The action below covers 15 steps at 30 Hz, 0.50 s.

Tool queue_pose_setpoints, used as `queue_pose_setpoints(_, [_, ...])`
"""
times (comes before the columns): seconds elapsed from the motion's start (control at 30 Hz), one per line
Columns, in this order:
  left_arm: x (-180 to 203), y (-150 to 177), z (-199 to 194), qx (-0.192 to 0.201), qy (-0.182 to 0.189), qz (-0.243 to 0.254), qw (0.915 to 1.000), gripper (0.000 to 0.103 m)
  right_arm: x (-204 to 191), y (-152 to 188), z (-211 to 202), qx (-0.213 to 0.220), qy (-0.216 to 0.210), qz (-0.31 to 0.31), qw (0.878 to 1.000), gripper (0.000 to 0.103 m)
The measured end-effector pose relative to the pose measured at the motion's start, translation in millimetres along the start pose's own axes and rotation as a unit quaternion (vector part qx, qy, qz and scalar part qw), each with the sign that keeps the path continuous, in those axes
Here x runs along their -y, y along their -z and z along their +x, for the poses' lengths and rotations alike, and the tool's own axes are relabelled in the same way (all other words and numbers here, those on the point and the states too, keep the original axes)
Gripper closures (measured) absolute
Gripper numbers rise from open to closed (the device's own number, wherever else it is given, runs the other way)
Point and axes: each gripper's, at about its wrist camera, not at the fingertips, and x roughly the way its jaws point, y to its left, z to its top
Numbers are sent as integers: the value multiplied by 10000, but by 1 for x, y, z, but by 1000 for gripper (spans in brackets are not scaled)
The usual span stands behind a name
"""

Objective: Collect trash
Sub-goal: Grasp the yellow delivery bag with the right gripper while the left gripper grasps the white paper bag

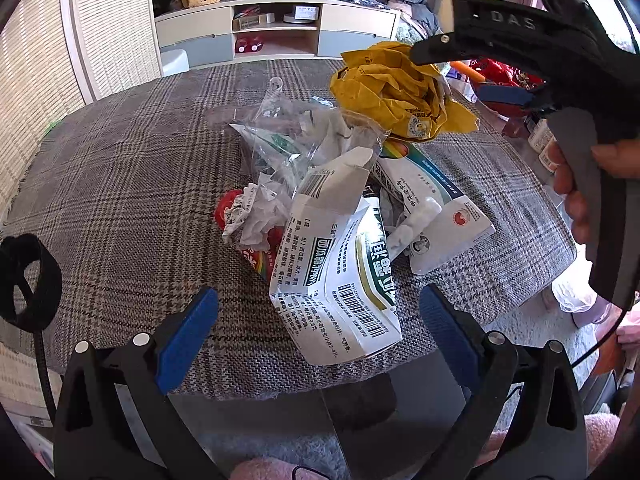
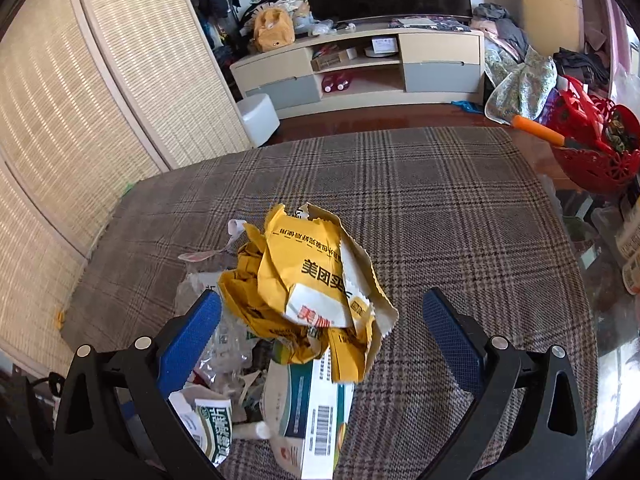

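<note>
The yellow paper bag (image 2: 308,292) sits on top of the trash pile (image 1: 340,216) in the middle of the bench (image 2: 460,216). It looks light and crinkly. Both the right gripper (image 2: 320,328) and left gripper (image 1: 320,320) are spread wide and hold nothing. Squeeze its fat crumpled middle, at 12 o'clock from the right gripper.

A: Where's the trash pile (image 1: 340,200) placed?

B: On the cloth-covered table (image 1: 120,200), towards its near right part. A crumpled paper bag (image 1: 396,92) is seen at the back of the pile, on top; a clear plastic wrapper (image 1: 288,136) is found to its left.

A: And the front?

B: An opened carton (image 1: 336,280) is laid nearest, by the table edge. A crumpled paper ball (image 1: 256,216) is set left of it, a flat box (image 1: 440,208) behind it to the right.

A: Beyond the table?

B: A TV cabinet (image 2: 360,68) is placed against the far wall, w/ a stool (image 2: 260,120) in front, left. A basket (image 2: 600,152) is seen at the table's far right.
</note>
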Motion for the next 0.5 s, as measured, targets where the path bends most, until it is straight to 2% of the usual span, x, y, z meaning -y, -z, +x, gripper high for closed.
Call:
queue_pose_setpoints(0.27, [-3,0,24,-178,114,-46,9998,9,0,3,29,-272,-373,2,9989,2])
queue_pose_setpoints(0.33, [-2,1,26,-203,190,-2,9996,18,1,4,30,-262,-525,41,9983,5])
queue_pose_setpoints(0.4, [1,4,26,-225,268,67,9994,26,2,5,29,-240,-640,78,9976,15])
queue_pose_setpoints(0.5, [6,7,25,-237,346,158,9990,40,3,5,25,-149,-610,124,9979,22])
